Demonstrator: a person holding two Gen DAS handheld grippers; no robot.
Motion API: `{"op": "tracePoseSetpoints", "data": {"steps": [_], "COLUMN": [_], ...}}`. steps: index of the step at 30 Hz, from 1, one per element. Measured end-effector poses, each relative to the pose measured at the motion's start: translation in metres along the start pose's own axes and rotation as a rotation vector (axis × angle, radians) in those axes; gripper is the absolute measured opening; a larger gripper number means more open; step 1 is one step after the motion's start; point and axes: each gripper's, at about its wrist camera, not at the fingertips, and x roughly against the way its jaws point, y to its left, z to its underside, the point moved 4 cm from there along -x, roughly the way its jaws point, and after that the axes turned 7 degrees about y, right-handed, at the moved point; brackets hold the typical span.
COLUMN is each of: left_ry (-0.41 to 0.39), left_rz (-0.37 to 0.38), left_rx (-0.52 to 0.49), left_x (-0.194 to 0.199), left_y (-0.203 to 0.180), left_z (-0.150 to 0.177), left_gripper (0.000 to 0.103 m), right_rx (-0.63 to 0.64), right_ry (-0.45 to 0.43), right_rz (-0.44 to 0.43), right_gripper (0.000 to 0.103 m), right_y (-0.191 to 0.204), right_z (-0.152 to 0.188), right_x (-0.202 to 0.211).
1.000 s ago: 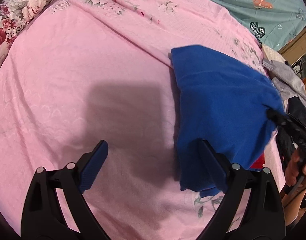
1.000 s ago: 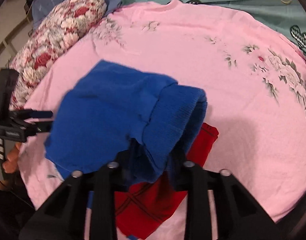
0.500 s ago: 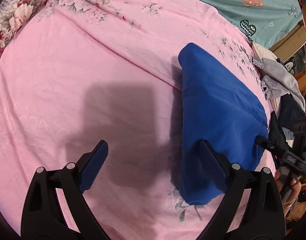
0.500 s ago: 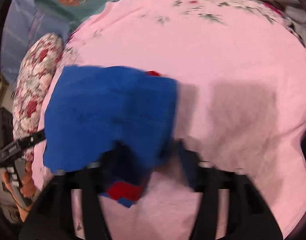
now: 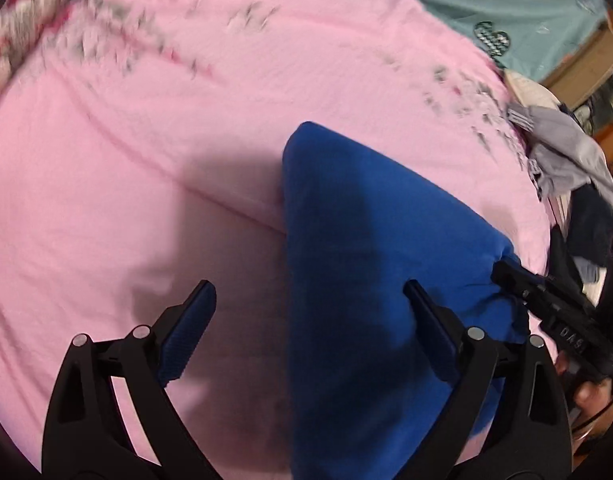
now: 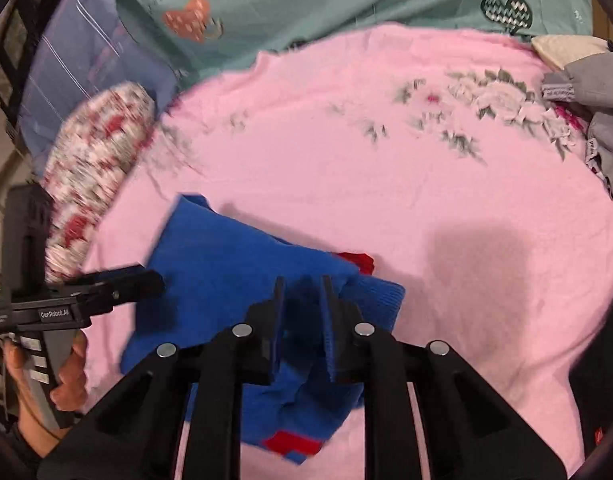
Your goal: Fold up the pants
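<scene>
Blue pants [image 5: 370, 264] lie folded on the pink sheet [image 5: 146, 168], near its right edge beside the grey clothes [image 5: 562, 152]. Left gripper [image 5: 308, 312] is spreading wide, nothing held, one finger over the pants. Right gripper [image 6: 302, 304] is closing, jaws narrow, blue cloth bunched between them; grip unclear.

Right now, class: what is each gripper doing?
Left gripper: jaws opening wide, holding nothing, over the blue pants.
Right gripper: jaws closing on a fold of the blue pants.
</scene>
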Motion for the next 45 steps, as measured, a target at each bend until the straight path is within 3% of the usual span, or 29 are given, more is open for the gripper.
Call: {"op": "tracePoseSetpoints", "data": {"steps": [3,7,11,14,18,22,25,26,29,33,35,38,41,45], "left_ry": [0.013,-0.029,-0.071,-0.022,-0.019,-0.055,-0.058,-0.043,0.029,0.067,0.108,0.096,0.14,0.109], "left_rz": [0.005,0.088,0.063,0.004,0.065,0.114,0.129,0.145,0.184,0.178,0.22,0.239,0.31,0.213], "left_rx": [0.006,-0.005,-0.004,0.039,0.071,0.035,0.023,0.023,0.014,0.004,0.018,0.004,-0.026,-0.116], "left_x": [0.0,0.035,0.05,0.024,0.029,0.056,0.063,0.059,0.036,0.018,0.007,0.007,0.001,-0.005], "left_y": [0.002,0.001,0.014,0.03,0.034,0.027,0.022,0.021,0.014,0.013,0.015,0.01,-0.004,-0.023], "left_z": [0.001,0.02,0.048,0.056,0.059,0.058,0.046,0.042,0.03,0.029,0.031,0.029,0.03,0.029], "left_gripper": [0.099,0.098,0.098,0.099,0.099,0.099,0.099,0.099,0.099,0.099,0.099,0.1,0.1,0.097], "right_rx": [-0.008,-0.017,0.039,0.062,0.066,0.054,-0.009,-0.04,-0.105,-0.17,-0.194,-0.209,-0.196,-0.19], "right_ry": [-0.003,-0.041,-0.072,0.01,0.024,-0.055,-0.132,-0.137,-0.074,-0.013,0.001,0.015,0.018,0.006], "right_rz": [-0.011,-0.081,-0.175,-0.111,-0.126,-0.186,-0.058,-0.049,-0.173,-0.164,-0.21,-0.302,-0.316,-0.296], "right_gripper": [0.019,0.021,0.023,0.028,0.03,0.049,0.085,0.09,0.09,0.09,0.09,0.09,0.09,0.09], "right_y": [-0.008,0.001,0.022,0.026,0.029,0.028,0.006,-0.003,-0.015,-0.027,-0.029,-0.024,-0.015,-0.011], "right_z": [-0.001,0.01,0.046,0.065,0.065,0.06,0.053,0.051,0.05,0.048,0.051,0.052,0.05,0.044], "right_x": [-0.017,0.012,0.04,0.013,0.008,0.044,0.061,0.061,0.043,0.015,0.005,-0.007,-0.014,-0.018]}}
